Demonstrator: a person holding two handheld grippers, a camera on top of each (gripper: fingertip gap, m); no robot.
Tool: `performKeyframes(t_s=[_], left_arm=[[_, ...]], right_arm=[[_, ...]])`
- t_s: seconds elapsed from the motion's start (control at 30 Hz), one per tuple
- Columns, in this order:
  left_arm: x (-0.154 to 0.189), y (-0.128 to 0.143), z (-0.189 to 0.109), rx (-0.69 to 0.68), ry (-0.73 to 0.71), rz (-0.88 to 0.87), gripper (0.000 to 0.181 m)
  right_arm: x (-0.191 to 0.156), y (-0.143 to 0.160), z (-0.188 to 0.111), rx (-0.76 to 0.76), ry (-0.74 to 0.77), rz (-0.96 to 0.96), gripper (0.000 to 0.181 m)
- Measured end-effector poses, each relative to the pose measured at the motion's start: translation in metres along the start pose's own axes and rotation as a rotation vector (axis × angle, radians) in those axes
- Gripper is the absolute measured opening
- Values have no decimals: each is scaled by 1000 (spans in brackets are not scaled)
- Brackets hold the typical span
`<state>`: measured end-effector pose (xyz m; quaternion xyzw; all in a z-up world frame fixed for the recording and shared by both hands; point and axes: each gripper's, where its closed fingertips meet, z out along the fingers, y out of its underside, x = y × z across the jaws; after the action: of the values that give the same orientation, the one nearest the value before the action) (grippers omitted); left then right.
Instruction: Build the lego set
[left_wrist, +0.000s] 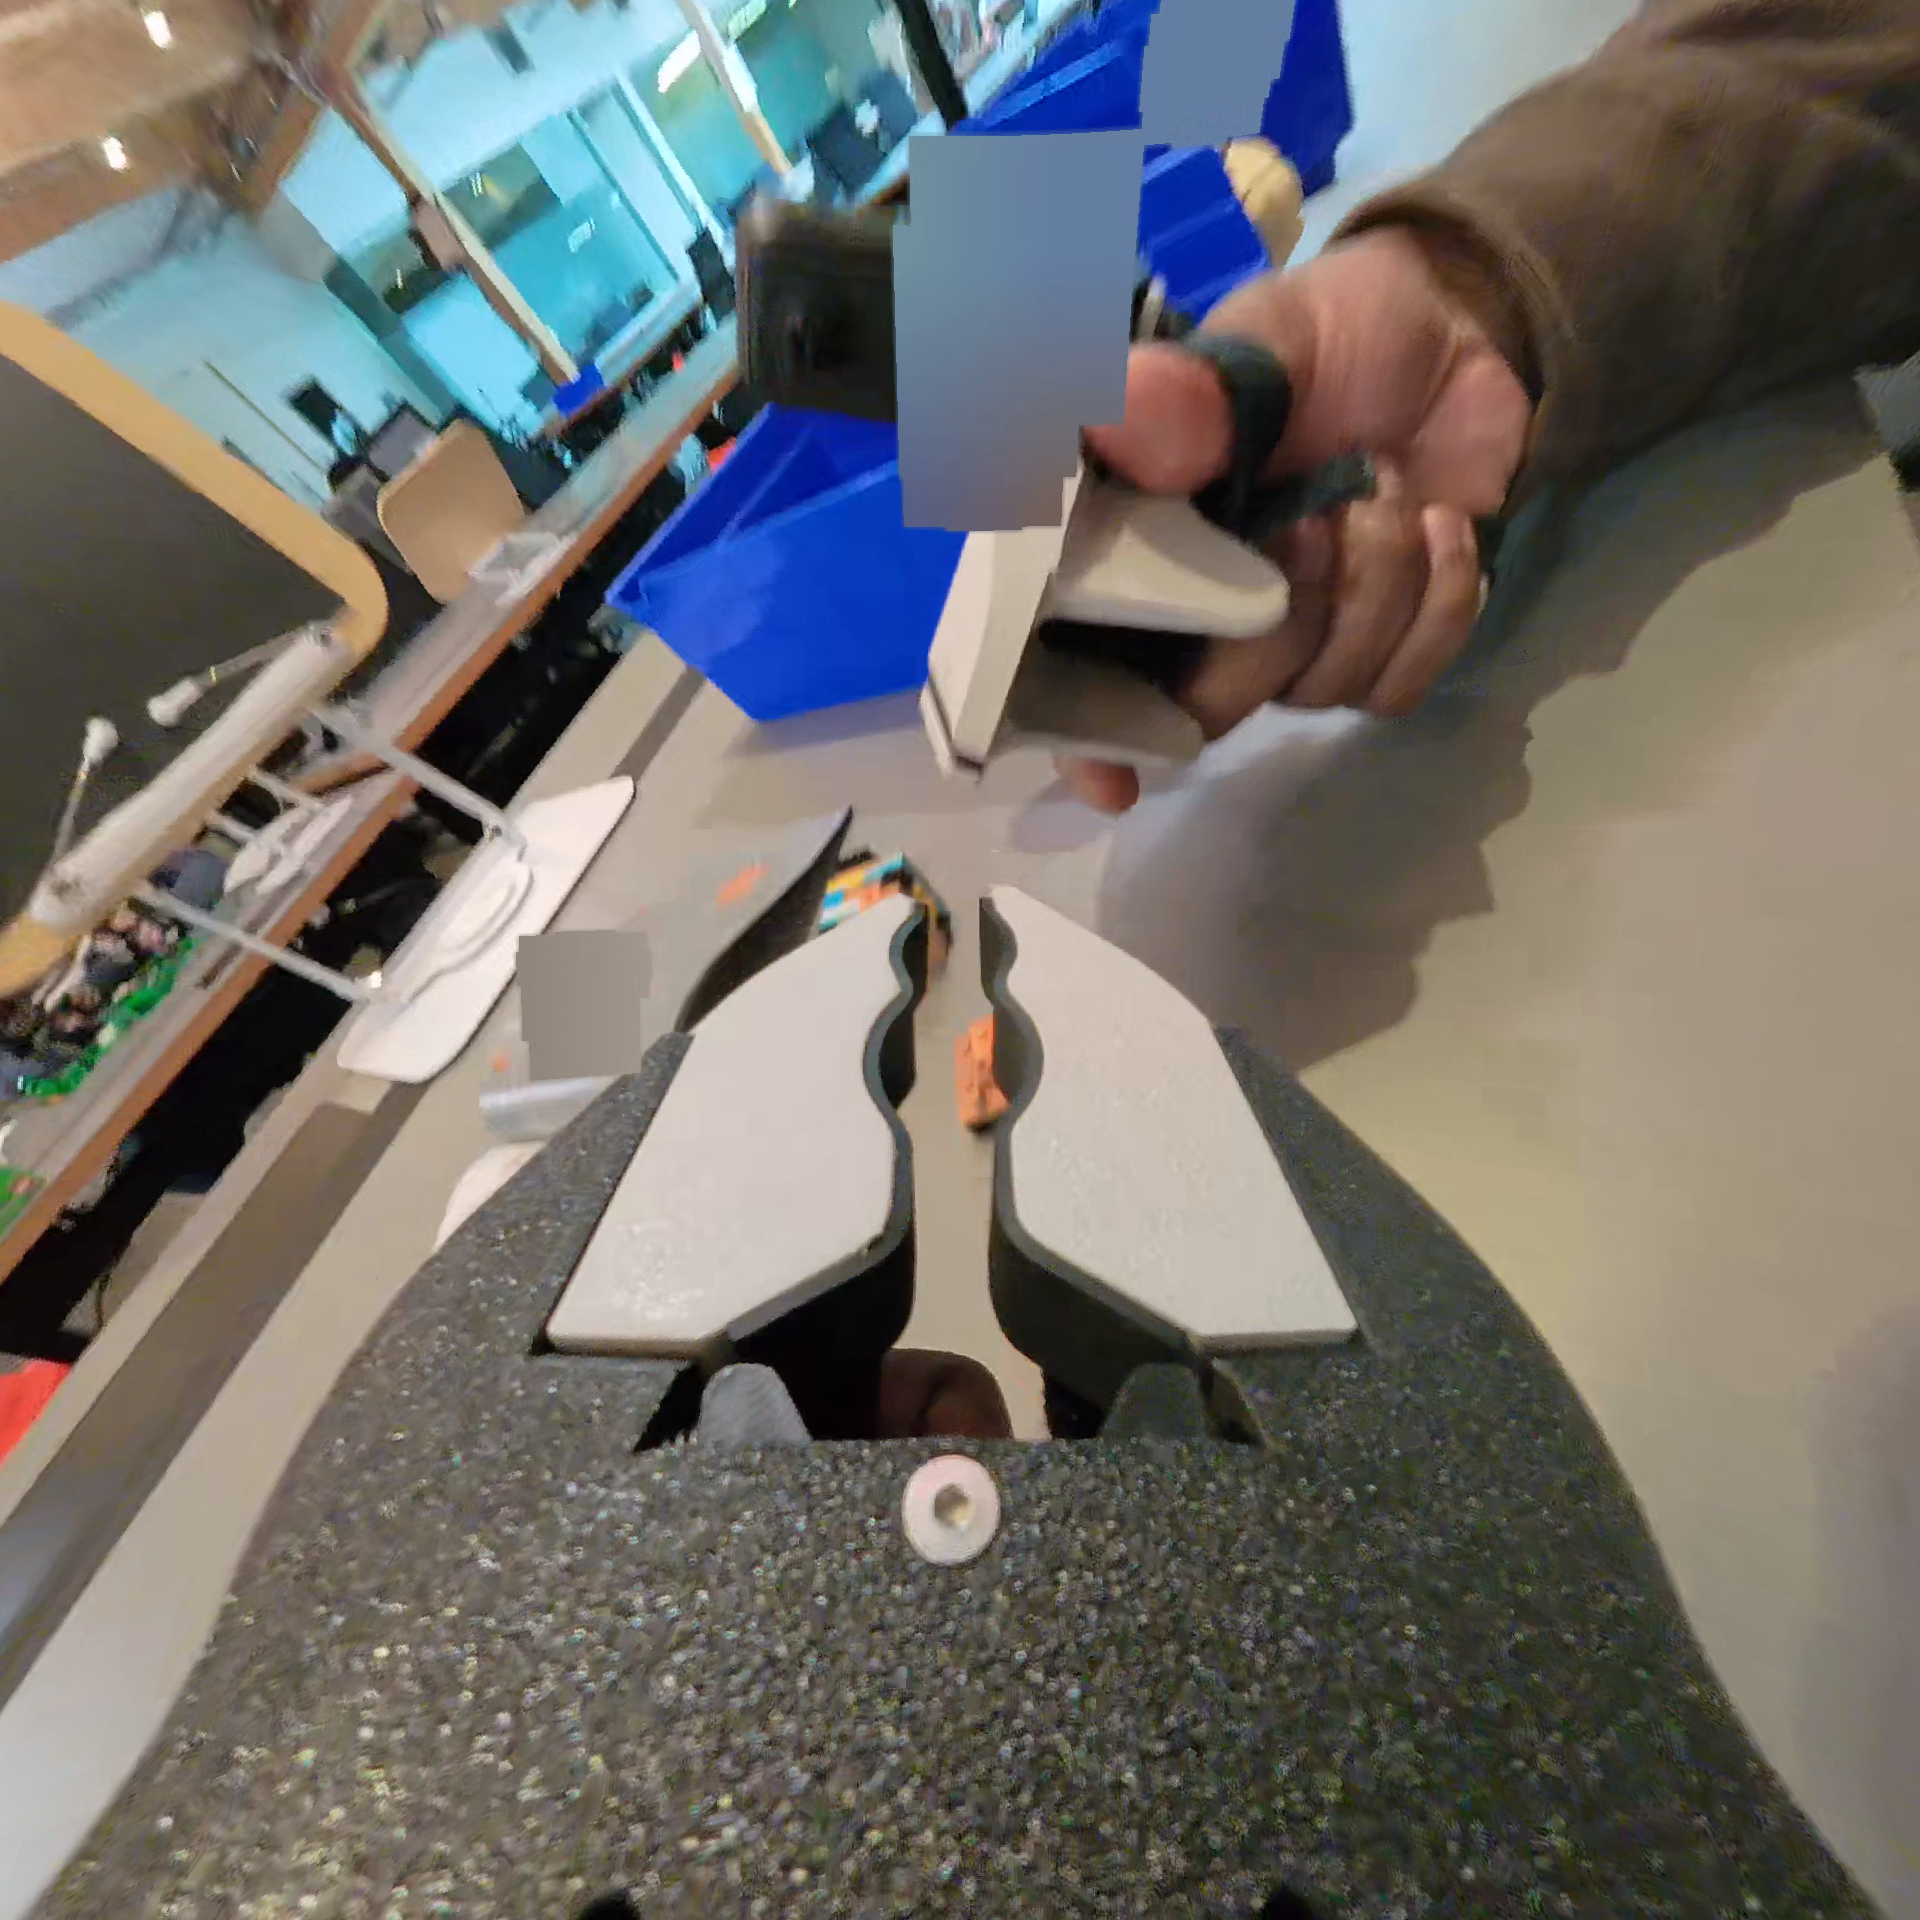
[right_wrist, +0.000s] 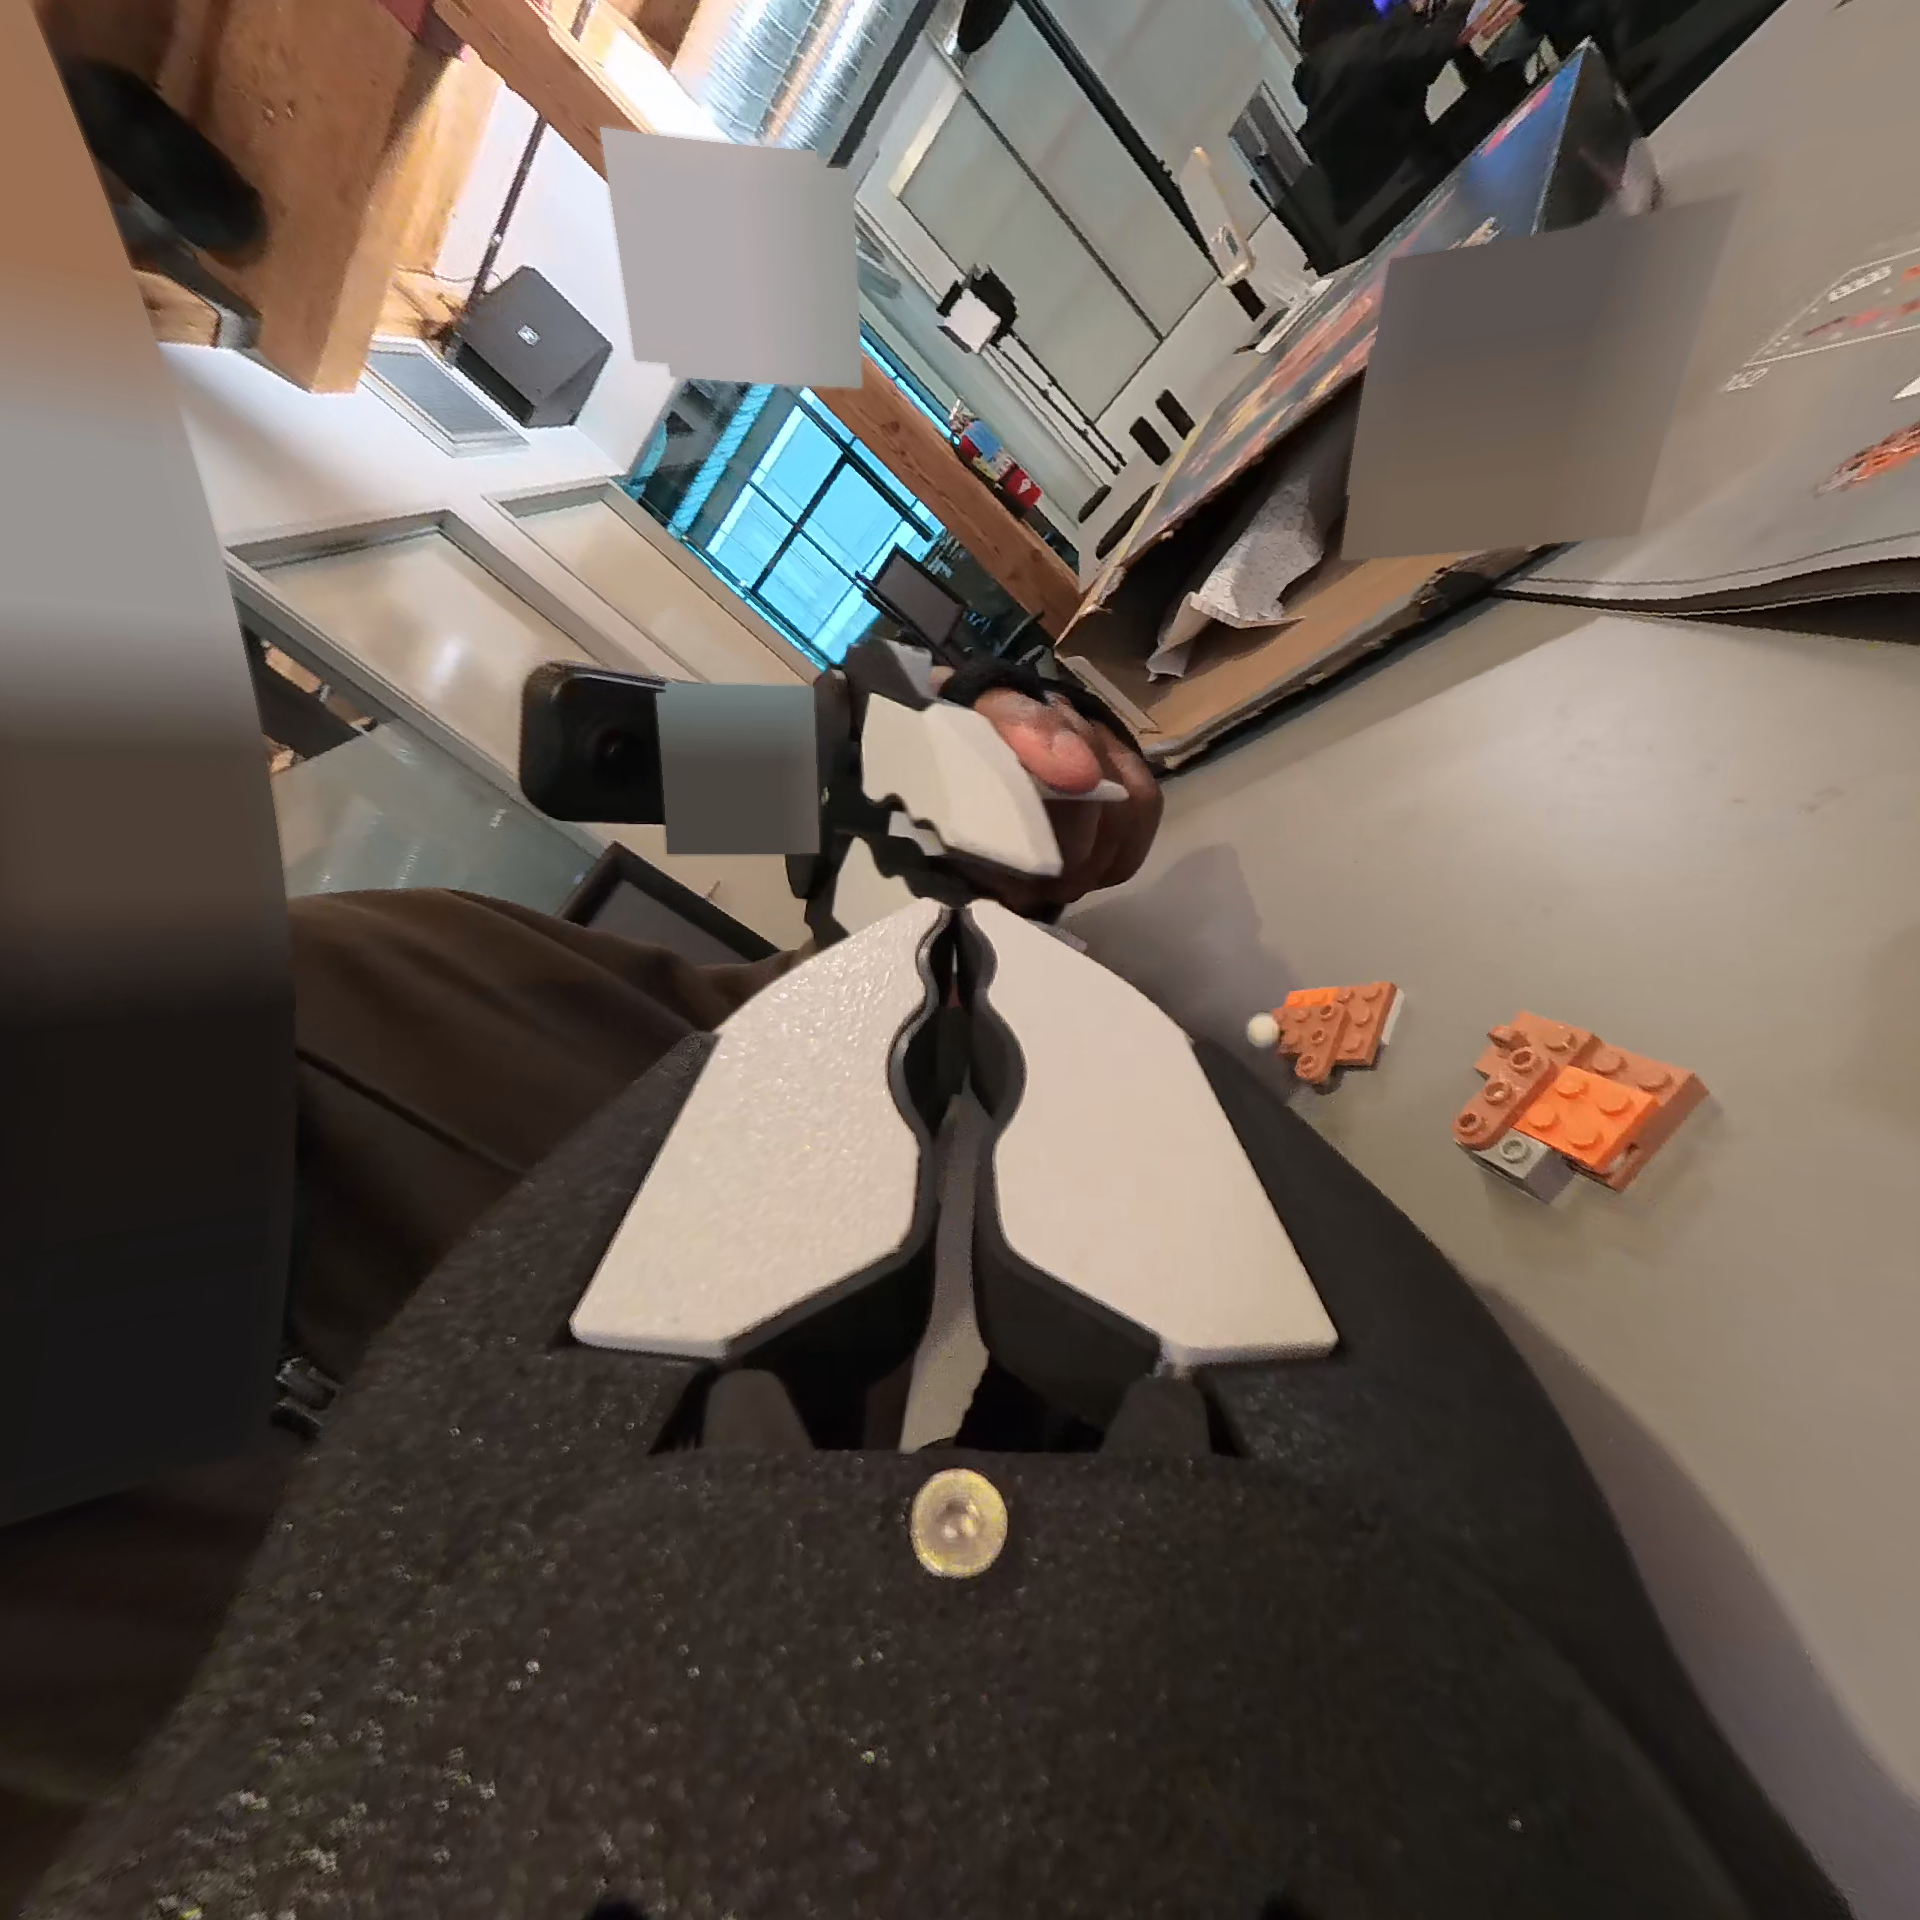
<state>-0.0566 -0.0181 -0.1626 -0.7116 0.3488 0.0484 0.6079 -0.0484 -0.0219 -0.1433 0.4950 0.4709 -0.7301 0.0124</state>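
I am holding both grippers above a grey table (right_wrist: 1558, 831), and nothing is sitting between either pair of fingers.

Left gripper (left_wrist: 954, 914): its jaws are standing narrowly apart, a slim gap running between the grey fingers (left_wrist: 769, 1122), gripping nothing. Through that gap I am seeing a small orange lego piece (left_wrist: 979, 1070) lying on the table, studs showing. Just beyond the fingertips a colourful lego cluster (left_wrist: 883, 904) is lying beside a dark booklet (left_wrist: 769, 904); details are blurred. Farther off, the right gripper (left_wrist: 1101, 634) is hanging in a hand (left_wrist: 1351, 488) with a brown sleeve, and a blue bin (left_wrist: 790, 582) is sitting behind it near the table's far edge.

Right gripper (right_wrist: 954, 920): its fingertips are meeting, the claw closed and empty. To its right two lego assemblies are resting on the table, near each other but apart. The smaller assembly (right_wrist: 1335, 1029) is showing orange and brown plates with a white knob at its end. The larger assembly (right_wrist: 1569, 1107) is showing brown plates, a bright orange plate on top, and a grey brick at its near corner. Beyond them, an open instruction sheet (right_wrist: 1818, 499) and a torn cardboard box (right_wrist: 1299, 592) are lying toward the far edge.
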Motion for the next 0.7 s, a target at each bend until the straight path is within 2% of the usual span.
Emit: performKeyframes(t_s=[0.13, 0.33, 0.47, 0.6, 0.7], left_arm=[[-6, 25, -13, -83, -58, -77, 12], [-22, 64, -57, -222, -234, -205, 16], [-37, 91, -94, -355, -363, -351, 16], [-52, 137, -115, -565, -457, -536, 18], [-62, 158, -128, -687, -516, -554, 20]], right_arm=[[9, 5, -11, -32, 97, -94, 0], [27, 23, -28, -103, 220, -203, 0], [28, 27, -29, -119, 216, -213, 0], [27, 29, -28, -131, 206, -219, 0], [25, 30, -28, -134, 198, -233, 0]])
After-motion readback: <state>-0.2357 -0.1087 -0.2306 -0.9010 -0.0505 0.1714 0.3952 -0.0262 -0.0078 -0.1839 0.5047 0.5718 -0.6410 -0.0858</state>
